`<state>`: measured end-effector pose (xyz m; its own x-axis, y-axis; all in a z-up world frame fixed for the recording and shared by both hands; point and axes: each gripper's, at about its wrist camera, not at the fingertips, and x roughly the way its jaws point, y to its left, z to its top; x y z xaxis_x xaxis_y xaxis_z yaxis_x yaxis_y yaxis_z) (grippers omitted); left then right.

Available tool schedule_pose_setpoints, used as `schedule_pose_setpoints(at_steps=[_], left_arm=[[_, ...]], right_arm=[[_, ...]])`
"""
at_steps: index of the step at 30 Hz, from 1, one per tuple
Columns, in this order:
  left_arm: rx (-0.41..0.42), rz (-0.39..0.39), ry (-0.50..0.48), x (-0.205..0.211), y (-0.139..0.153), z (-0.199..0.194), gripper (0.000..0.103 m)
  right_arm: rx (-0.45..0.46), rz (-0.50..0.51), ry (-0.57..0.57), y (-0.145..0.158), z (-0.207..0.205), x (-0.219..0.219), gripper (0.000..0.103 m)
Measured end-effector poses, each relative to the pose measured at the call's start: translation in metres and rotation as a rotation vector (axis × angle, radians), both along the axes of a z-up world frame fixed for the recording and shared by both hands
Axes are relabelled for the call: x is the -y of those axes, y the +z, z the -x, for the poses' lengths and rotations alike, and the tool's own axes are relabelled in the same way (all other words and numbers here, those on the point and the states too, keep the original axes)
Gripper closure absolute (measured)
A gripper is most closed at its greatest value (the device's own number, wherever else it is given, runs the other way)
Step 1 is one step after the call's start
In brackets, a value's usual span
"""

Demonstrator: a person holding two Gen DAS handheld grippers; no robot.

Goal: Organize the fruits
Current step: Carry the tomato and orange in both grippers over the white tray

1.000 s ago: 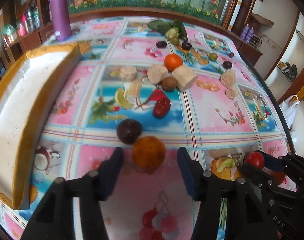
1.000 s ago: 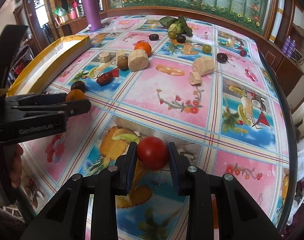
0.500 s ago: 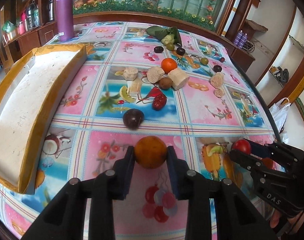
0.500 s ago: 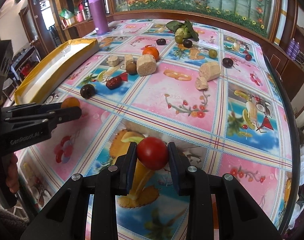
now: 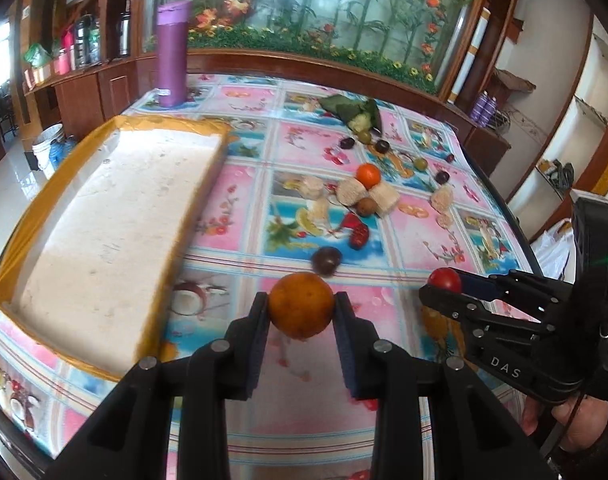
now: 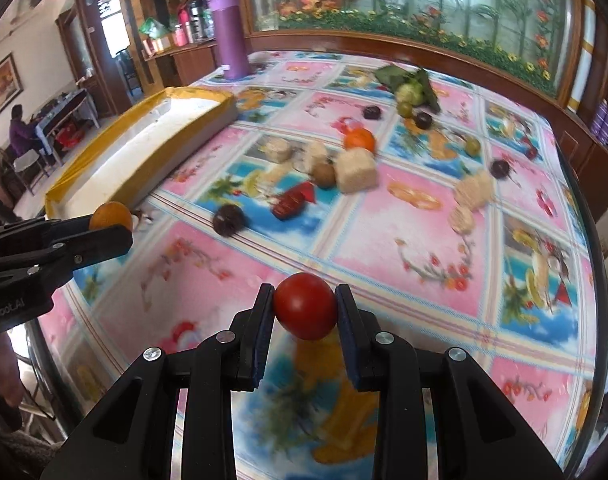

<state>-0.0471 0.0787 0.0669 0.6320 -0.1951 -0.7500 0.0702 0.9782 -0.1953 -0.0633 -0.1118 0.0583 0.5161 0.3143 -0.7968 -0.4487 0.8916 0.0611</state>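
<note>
My left gripper is shut on an orange fruit and holds it above the table, near the right edge of a shallow yellow-rimmed white tray. My right gripper is shut on a red tomato and holds it above the tablecloth. In the right wrist view the left gripper and its orange fruit show at the left, by the tray. The right gripper with the tomato shows at the right of the left wrist view.
On the patterned tablecloth lie a dark round fruit, a red strawberry-like fruit, a small orange, beige bread-like blocks, and several small dark and green fruits with leaves farther back. A purple flask stands at the far left.
Both grippers have risen and tilted up with their fruits held. The left gripper, open around the orange fruit a second ago, has closed on it and lifted it.
</note>
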Motion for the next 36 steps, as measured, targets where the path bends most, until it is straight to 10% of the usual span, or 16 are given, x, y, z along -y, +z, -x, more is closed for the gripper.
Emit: schedule_pose_setpoints(at_steps=[22,36], left_arm=[[-0.018,-0.022,0.307,-0.16,-0.014,-0.016,0.069],[-0.081,-0.041,0.313,-0.183,-0.039,-0.039,0.068]], right_arm=[[0.024,-0.003,0.313,0.03,-0.054,-0.199,0.074],[-0.079,0.042,0.387,-0.015,-0.089,-0.284,0.074]])
